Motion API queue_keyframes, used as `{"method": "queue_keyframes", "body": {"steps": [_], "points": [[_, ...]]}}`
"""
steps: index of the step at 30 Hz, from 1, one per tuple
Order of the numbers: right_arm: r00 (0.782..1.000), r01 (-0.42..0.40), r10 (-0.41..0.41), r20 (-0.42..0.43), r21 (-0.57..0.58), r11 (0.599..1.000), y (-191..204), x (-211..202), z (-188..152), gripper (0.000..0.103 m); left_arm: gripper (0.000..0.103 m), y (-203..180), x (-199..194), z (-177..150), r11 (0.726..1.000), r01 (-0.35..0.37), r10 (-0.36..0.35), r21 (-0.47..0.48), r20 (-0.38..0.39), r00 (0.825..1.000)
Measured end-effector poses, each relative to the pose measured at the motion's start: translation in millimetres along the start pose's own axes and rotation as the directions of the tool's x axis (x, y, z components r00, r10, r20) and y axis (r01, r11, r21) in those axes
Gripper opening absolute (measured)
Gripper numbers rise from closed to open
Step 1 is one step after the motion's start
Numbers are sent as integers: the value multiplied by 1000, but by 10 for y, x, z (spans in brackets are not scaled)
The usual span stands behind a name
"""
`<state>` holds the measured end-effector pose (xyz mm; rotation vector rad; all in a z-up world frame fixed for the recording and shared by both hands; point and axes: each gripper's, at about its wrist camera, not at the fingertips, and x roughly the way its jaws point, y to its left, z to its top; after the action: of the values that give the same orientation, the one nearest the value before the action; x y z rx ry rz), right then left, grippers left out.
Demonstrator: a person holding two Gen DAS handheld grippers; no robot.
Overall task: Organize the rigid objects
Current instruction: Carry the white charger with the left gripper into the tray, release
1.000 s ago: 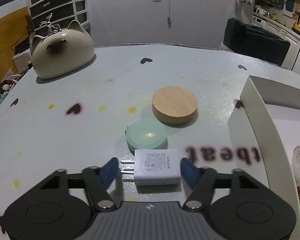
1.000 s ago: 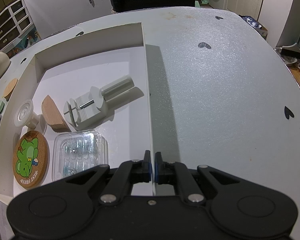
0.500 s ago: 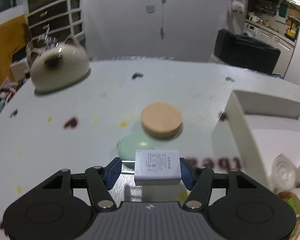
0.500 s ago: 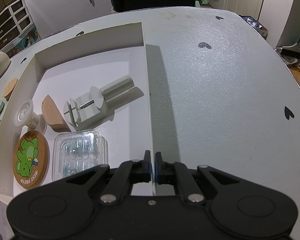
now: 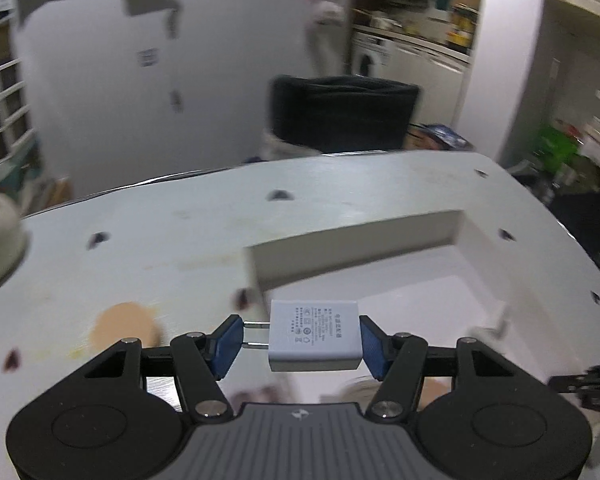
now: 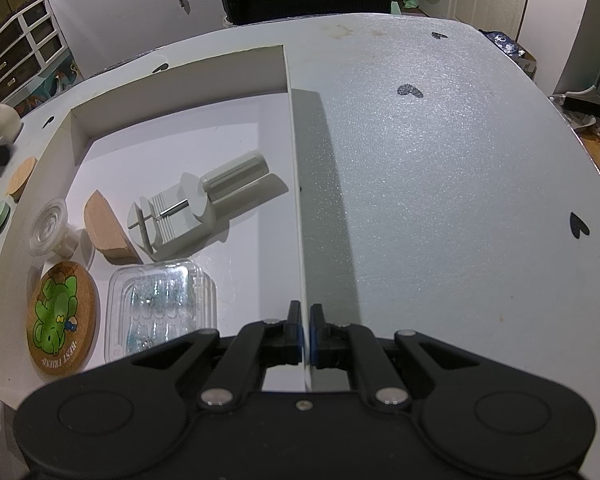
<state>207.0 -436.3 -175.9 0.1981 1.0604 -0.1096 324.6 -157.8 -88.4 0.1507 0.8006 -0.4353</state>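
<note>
Left claw [image 5: 300, 344] now clamped on charger [image 5: 314, 336], lifted off table [image 5: 180, 240], swung over near-left corner of box [image 5: 356, 248]. Drop next, I reckon. Right claw [image 6: 305, 330] pinched shut on box's right wall, steadying it.

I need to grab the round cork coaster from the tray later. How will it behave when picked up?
The cork coaster is likely stiff and light, being a thin cork disc. It lies flat on the tray floor, so fingers may struggle to get under its edge. On edge, its round shape might let it roll.
</note>
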Motion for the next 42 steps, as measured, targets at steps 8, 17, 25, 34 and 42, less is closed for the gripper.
{"method": "queue_keyframes", "body": {"steps": [8, 17, 25, 34, 42], "points": [[1000, -6, 6, 0, 12, 1000, 0, -5, 12, 6, 62, -609, 328, 17, 987, 97, -90, 128, -59, 994], [1000, -18, 18, -4, 17, 1000, -39, 5, 22, 6, 62, -848, 812, 60, 967, 143, -114, 209, -144, 983], [1000, -22, 22, -4, 17, 1000, -48, 2, 21, 6, 63, -854, 983, 55, 966, 168, -128, 199, -200, 972], [1000, -21, 21, -4, 17, 1000, -49, 2, 21, 6, 91, -826, 927, 29, 968, 189, -152, 164, -214, 965], [1000, -21, 21, -3, 10, 1000, -43, 5, 18, 6, 103, -842, 720, 6, 968, 202, -173, 146, -193, 966]]}}
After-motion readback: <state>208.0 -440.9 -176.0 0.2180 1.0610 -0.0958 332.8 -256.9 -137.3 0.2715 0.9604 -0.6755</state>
